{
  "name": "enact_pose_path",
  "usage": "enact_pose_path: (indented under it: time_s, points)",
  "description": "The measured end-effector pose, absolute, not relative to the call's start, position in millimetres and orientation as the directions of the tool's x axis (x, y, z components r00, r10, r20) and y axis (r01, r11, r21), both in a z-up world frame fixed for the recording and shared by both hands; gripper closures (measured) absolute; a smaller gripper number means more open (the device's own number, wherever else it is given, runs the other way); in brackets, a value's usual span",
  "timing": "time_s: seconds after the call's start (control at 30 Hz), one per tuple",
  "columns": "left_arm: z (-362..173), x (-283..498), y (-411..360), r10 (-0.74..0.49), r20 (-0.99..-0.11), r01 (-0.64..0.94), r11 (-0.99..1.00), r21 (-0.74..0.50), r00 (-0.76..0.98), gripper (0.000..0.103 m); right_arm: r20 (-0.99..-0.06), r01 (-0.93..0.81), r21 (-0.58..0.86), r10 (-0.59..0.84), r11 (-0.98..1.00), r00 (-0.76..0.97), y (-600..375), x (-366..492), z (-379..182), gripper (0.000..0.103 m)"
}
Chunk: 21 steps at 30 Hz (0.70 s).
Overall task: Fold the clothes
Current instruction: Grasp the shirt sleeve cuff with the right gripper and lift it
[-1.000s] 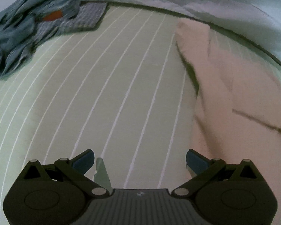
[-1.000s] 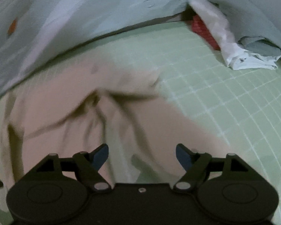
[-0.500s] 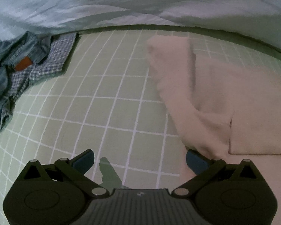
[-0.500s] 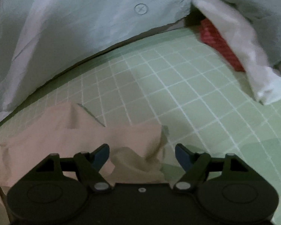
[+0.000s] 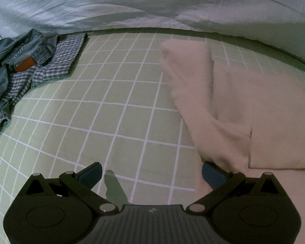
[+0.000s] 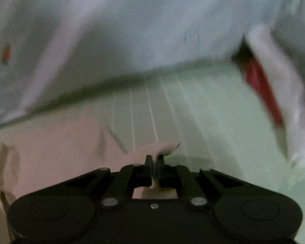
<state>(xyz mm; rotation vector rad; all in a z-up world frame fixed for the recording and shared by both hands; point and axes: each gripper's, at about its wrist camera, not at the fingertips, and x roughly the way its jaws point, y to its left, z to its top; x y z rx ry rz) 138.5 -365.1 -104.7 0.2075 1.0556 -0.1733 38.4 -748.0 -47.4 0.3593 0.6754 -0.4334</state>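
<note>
Right gripper (image 6: 154, 160) is clamped on a corner of the pink garment (image 5: 243, 109), a fold of fabric pinched between the closed jaws. Left gripper (image 5: 151, 173) hangs wide open over the green grid mat (image 5: 111, 111), its right finger just touching the garment's edge, nothing gripped. Denim and plaid clothes (image 5: 24, 65) are piled at the mat's far left, well apart from the garment.

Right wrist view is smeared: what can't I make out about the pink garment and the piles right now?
- Pink garment: motion blur hides its folds; right gripper covers the pinched edge.
- Red item: blurred, half under white cloth.
- Left view: pink garment runs off the right edge.
- Denim pile: cut by the left edge.
</note>
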Motion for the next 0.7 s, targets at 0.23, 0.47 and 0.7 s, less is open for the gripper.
enact_pose_path:
  time_s: [0.23, 0.47, 0.7]
  points:
    - [-104.5, 141.7, -361.7, -0.067, -0.885, 0.221, 0.974, 0.042, 0.462, 0.0, -0.59, 0.645, 0.231, -0.422, 0.729, 0.688, -791.1, 37.9, -17.7, 0.099]
    - [-90.0, 159.7, -351.4, -0.166, -0.89, 0.192, 0.977, -0.09, 0.426, 0.0, -0.623, 0.642, 0.215, -0.403, 0.736, 0.671, -787.5, 36.4, -27.2, 0.099]
    - [-79.6, 194.9, -367.3, -0.375, -0.817, 0.233, 0.925, -0.299, 0.438, 0.01, -0.65, 0.655, 0.222, -0.391, 0.722, 0.652, -791.8, 34.0, -37.2, 0.098]
